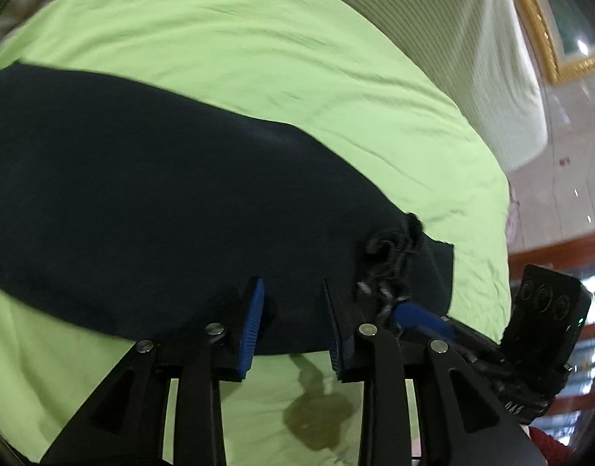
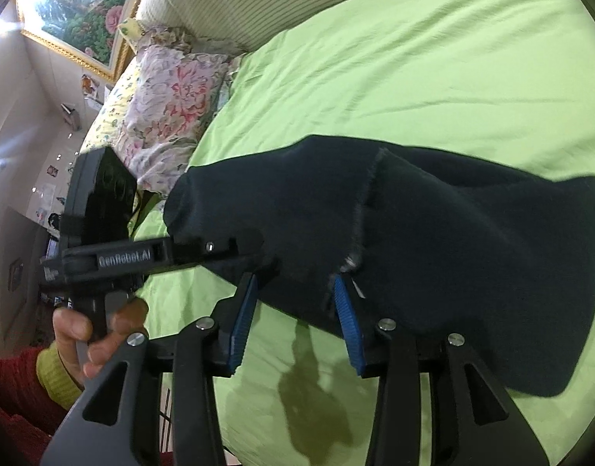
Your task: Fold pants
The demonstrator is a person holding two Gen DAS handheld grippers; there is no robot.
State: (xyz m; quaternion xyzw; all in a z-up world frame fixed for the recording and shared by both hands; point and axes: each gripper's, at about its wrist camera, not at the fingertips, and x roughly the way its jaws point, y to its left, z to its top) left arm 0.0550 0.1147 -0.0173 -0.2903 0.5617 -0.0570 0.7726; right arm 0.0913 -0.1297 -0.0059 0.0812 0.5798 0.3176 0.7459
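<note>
Dark pants lie across the green bedsheet; open sheet beyond; floral pillow nearby; left gripper and right gripper spread, gripping nothing.

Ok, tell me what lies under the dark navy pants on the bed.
The dark navy fabric pants lie on a light green bedsheet, which shows all around them. Whatever sits directly beneath the cloth is covered and cannot be seen.
</note>
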